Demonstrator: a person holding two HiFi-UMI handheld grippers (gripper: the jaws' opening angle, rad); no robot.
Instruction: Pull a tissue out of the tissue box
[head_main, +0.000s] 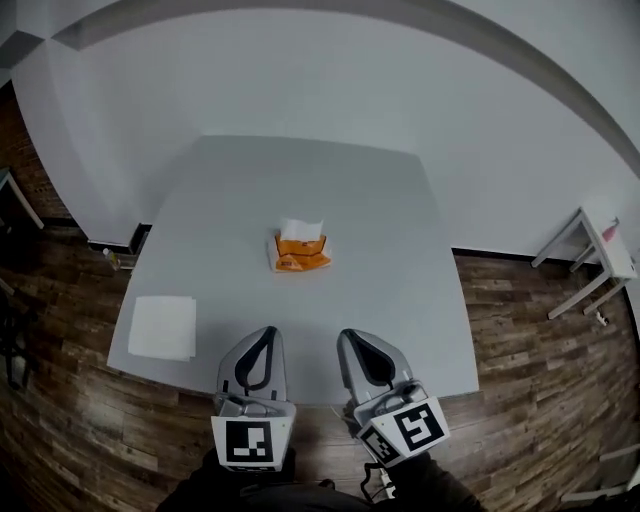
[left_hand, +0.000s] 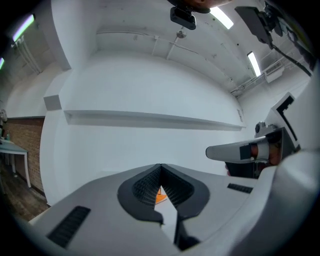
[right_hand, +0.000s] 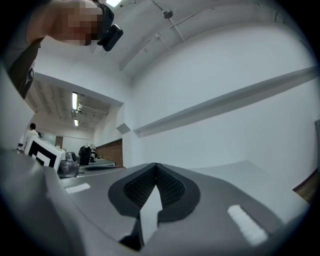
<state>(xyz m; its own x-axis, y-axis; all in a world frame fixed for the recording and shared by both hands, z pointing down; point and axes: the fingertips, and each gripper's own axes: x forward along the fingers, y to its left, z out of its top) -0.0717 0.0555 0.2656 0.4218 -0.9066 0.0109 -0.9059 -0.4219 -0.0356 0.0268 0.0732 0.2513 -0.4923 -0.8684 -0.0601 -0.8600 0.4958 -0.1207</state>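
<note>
Currently left gripper (head_main: 262, 335) and right gripper (head_main: 352, 338) sit side by side at the near worktop (head_main: 400, 250) edge, both with jaws together, empty. Orange tissue box (head_main: 299, 254) mid-worktop, well apart from them, tissue (head_main: 301, 229) sticking up.

A grey table (head_main: 400, 250) stands on dark wood floor (head_main: 530, 340) (brick wall (head_main: 18, 150) left), white walls (head_main: 300, 70) behind.

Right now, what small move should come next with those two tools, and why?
Probably reach the right gripper forward toward the tissue sticking up from the orange tissue box, opening its fingers on the way: it sits shut at the near edge of the table, well short of the box.
</note>
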